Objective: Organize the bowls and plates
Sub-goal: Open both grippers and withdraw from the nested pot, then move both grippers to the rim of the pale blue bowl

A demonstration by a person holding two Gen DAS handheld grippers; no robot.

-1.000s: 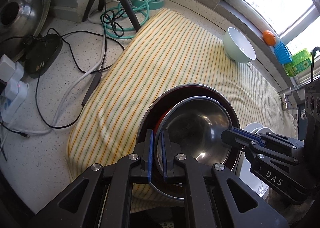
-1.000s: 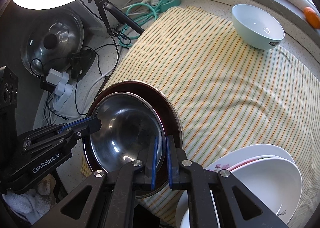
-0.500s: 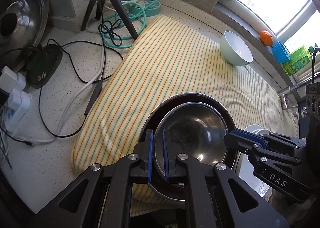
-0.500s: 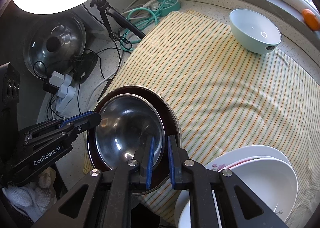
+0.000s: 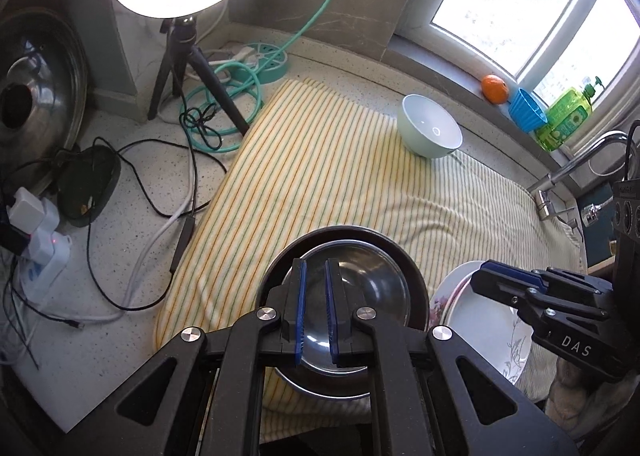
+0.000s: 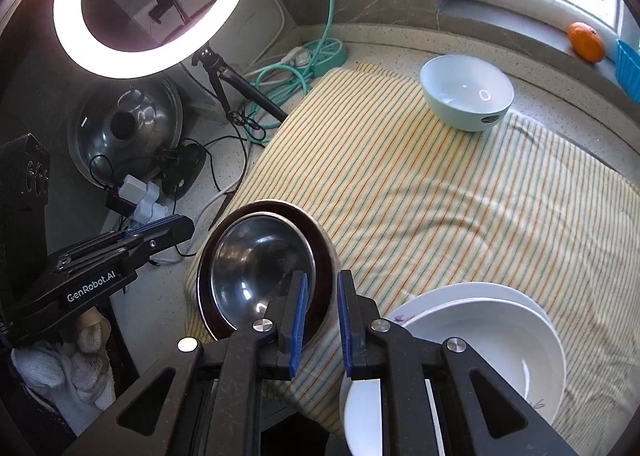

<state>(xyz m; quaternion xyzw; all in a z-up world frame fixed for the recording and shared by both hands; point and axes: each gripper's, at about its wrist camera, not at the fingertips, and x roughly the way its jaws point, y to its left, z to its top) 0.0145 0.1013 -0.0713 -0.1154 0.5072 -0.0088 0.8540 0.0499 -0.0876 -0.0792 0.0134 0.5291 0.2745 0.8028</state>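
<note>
Both your left claw [image 5: 314, 310] and right claw [image 6: 321, 320] hang slightly apart, seemingly empty; pinch the slippery, light steel bowl's [image 6: 260, 268] rim.

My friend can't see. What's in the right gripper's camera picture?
A hand-held gripper, jaws slightly apart and empty, hovers above a steel bowl nested in a dark bowl on a striped towel. White plates sit beside; a mint bowl behind.

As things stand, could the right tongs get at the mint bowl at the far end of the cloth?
Probably yes: the right tongs are empty, and only bare striped cloth lies between them and the mint bowl.
</note>
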